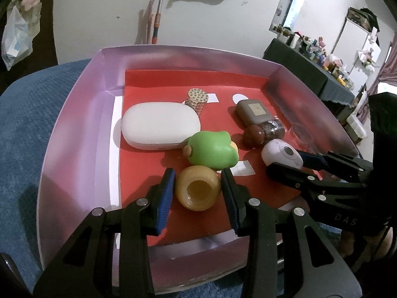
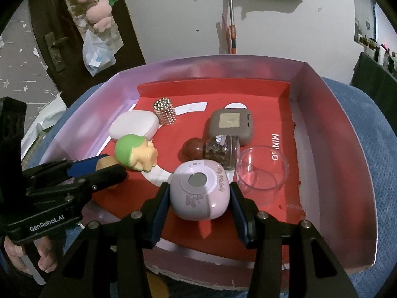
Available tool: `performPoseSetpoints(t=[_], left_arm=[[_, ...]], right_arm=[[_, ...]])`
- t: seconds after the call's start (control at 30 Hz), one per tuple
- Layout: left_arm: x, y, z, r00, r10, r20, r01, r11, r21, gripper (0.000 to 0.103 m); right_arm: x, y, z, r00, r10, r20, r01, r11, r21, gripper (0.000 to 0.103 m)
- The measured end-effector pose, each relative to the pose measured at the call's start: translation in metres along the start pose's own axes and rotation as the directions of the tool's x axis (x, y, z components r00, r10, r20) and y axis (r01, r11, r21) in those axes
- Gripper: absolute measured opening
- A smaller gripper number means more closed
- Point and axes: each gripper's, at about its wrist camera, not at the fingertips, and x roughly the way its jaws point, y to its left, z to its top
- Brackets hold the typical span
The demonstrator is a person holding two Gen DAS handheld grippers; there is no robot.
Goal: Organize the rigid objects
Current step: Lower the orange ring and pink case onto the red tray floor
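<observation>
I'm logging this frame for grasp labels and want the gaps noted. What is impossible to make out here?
- Left gripper contact with the amber round hollow piece: left wrist view shows slim gaps, too close to judge.
- The same amber piece in the right wrist view: mostly hidden by the left gripper's fingers.
- Clear plastic dome cup: barely visible in the left wrist view, transparent and beside the box wall.
- Lilac rounded case: small print blurred.

my left wrist camera looks forward and down along my left fingers point(image 1: 163, 193), close over the near left part of the pink-walled box point(image 1: 74, 134). my right wrist camera sits close over the near right part, facing the same far wall. both views share the red floor point(image 2: 263, 124) and each catches the other gripper at its edge.
</observation>
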Motion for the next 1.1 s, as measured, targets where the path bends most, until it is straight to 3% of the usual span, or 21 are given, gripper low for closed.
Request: performPoseSetpoints(t=[0.63, 1.1], left_arm=[[0.008, 0.003, 0.005, 1.0, 0.027, -0.01, -0.027, 0.999, -0.045, 0.036], [0.015, -0.001, 0.006, 0.998, 0.059, -0.011, -0.06, 0.998, -0.025, 0.036]], right_arm=[[0.002, 0.001, 0.001, 0.998, -0.055, 0.019, 0.055, 0.998, -0.003, 0.05], [0.006, 0.003, 0.001, 0.997, -0.076, 0.015, 0.076, 0.997, -0.019, 0.05]])
